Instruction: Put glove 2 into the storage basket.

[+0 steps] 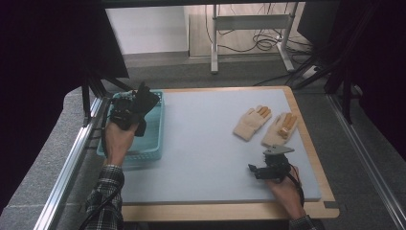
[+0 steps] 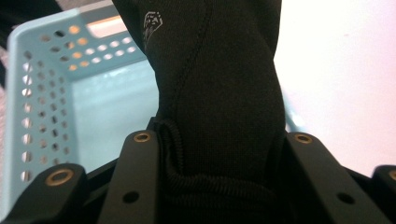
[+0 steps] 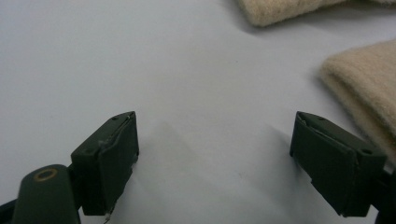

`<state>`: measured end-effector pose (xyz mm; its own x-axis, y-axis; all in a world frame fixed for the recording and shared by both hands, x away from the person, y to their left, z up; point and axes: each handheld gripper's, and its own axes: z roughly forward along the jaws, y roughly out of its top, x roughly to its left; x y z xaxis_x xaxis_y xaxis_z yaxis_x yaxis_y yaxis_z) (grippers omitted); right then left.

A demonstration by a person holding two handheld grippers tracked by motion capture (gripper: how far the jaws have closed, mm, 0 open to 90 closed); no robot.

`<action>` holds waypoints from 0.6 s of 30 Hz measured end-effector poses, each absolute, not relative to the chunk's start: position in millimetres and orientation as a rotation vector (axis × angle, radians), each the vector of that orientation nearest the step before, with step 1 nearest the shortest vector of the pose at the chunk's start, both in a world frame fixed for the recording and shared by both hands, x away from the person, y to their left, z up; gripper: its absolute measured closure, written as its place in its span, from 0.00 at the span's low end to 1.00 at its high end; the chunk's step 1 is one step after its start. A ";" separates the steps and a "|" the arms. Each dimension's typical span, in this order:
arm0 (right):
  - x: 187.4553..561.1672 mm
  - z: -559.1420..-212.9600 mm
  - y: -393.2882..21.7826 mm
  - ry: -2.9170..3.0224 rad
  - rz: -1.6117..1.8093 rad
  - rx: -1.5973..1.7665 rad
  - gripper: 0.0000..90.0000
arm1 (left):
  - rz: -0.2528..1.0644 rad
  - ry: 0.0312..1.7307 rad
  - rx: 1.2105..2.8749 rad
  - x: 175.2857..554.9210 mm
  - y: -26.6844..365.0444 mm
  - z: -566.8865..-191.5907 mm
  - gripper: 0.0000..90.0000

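A black glove [image 1: 145,99] hangs from my left gripper [image 1: 136,109], held above the light blue basket [image 1: 154,147] at the table's left edge. Seen along the left gripper's jaws, the black glove [image 2: 219,93] is pinched at its cuff between the two jaws, over the basket's perforated wall [image 2: 42,93]. Two beige gloves with orange fingertips lie at the right of the mat, one [image 1: 251,122] beside the other [image 1: 281,128]. My right gripper [image 1: 261,168] rests low on the mat just below them. Its jaws stand wide apart with nothing between them, near a beige glove [image 3: 364,79].
The grey mat [image 1: 206,143] covers most of the wooden table. A metal rail [image 1: 72,158] runs along the left side. Behind the table stand a desk frame [image 1: 249,28] and cables on the floor.
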<state>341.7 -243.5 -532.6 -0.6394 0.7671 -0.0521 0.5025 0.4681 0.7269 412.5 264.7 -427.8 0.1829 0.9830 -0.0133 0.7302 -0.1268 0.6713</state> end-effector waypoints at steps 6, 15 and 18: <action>341.7 -532.6 -243.5 2.348 0.981 1.068 0.17 | 0.595 1.677 1.897 416.4 283.5 -436.7 0.69; 341.8 -532.6 -243.5 2.348 0.981 1.068 0.17 | 0.572 1.818 1.898 423.6 309.1 -460.3 0.69; 341.8 -532.6 -243.5 2.348 0.981 1.068 0.17 | 0.565 1.870 1.912 427.3 315.2 -468.9 0.69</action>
<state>341.8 -243.5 -532.6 -0.6393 0.7673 -0.0517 0.5024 0.4676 0.7273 427.3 315.2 -468.9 0.0204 0.9998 0.0057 0.8360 -0.0202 0.5484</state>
